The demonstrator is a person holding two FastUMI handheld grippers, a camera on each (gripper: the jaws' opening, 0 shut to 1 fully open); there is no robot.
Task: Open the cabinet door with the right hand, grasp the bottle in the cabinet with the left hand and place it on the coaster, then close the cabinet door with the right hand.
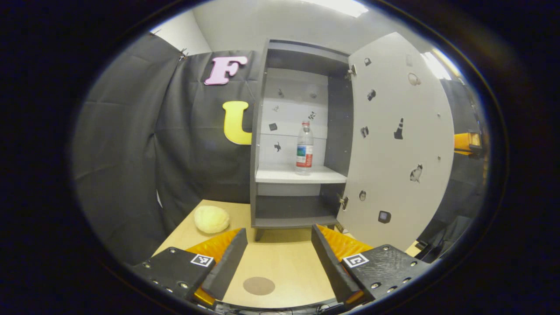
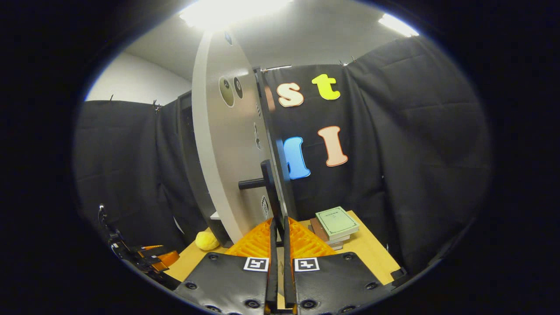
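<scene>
The grey cabinet (image 1: 258, 131) stands open, its door (image 1: 393, 144) swung out to the right. A clear bottle (image 1: 304, 146) with a red label stands upright on the white shelf (image 1: 280, 176). My left gripper (image 1: 279, 230) is open, well short of the cabinet, with nothing between its fingers. A round brown coaster (image 1: 259, 285) lies on the table between them. My right gripper (image 2: 279, 224) is shut on the free edge of the door (image 2: 227, 166), below a dark handle (image 2: 253, 183). It also appears at the door's far edge (image 1: 467, 143).
A yellow foam ball (image 1: 211, 218) lies on the wooden table (image 1: 280, 262) left of the cabinet, also seen as the ball (image 2: 206, 239). A stack of books (image 2: 337, 224) sits at the table's right side. Black cloth walls close in the booth.
</scene>
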